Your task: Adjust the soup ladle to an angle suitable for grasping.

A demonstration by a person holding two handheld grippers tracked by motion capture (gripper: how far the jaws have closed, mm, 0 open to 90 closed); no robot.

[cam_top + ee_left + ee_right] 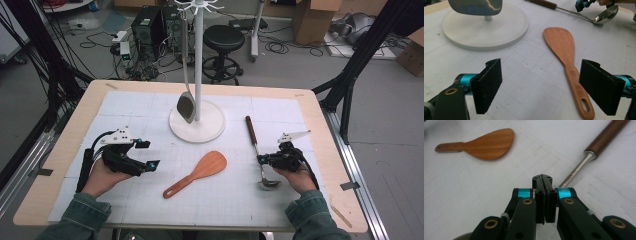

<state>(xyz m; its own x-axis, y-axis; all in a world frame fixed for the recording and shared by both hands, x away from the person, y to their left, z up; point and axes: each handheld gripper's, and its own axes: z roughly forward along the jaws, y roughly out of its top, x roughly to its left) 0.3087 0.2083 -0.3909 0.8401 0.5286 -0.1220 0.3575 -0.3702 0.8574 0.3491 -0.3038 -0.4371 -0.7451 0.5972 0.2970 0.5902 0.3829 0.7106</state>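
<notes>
A wooden spatula (202,170) (564,47) (486,143) lies flat at the middle of the white mat. A steel ladle (252,137) (605,16) (599,142) with a dark wooden handle lies to its right, bowl toward me. My right gripper (260,160) (542,178) (582,3) is shut, and its tips sit right at the ladle's thin metal shaft, which runs under them. I cannot tell if they pinch it. At the left my left gripper (150,154) (544,85) stands wide open and points at the spatula's handle, with nothing between its pads.
A white stand (207,130) (486,30) with a round base and tall pole rises at the back middle of the mat. A metal turner (186,107) (475,6) hangs from it just above the base. A stool (223,37) and boxes stand beyond the table.
</notes>
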